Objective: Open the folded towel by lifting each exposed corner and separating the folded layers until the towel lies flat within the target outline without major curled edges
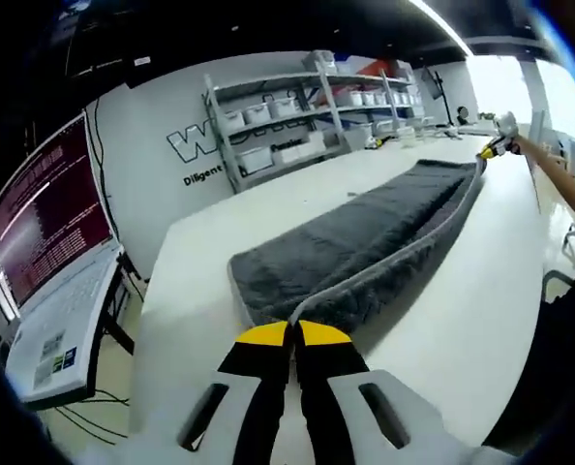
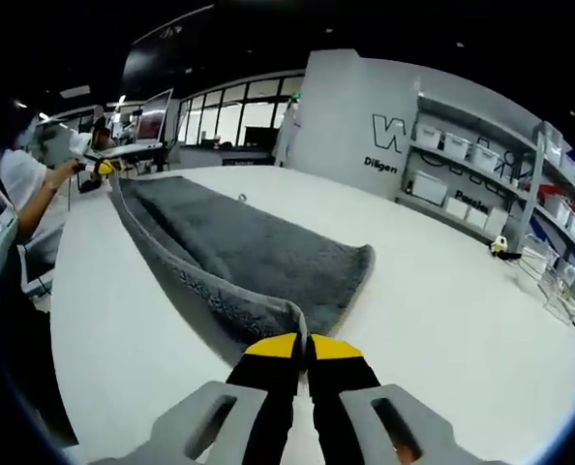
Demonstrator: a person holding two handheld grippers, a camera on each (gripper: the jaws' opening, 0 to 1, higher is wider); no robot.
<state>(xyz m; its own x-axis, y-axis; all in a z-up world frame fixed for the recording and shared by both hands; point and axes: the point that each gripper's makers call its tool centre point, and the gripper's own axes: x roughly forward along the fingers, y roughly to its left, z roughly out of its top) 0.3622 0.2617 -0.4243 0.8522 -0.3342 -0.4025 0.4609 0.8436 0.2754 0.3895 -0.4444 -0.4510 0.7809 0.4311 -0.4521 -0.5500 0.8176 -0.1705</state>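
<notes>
While both grippers, left (image 1: 292,334) and right (image 2: 302,339), pinched opposite corners of the dark grey plush towel (image 1: 365,232) with closed jaws, one layer hung lifted along the white desk (image 1: 462,329) edge; flattening remained.

Room evenly lit by a ceiling light strip (image 1: 440,24), window (image 1: 508,82) blown out by glare, straight lines bent at the edges, soft focus throughout.

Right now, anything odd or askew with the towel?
Nothing damaged. The grey towel is still folded on the white table; its top layer's edge is pinched at opposite corners by the left gripper and right gripper, lifted as a taut raised strip.
</notes>
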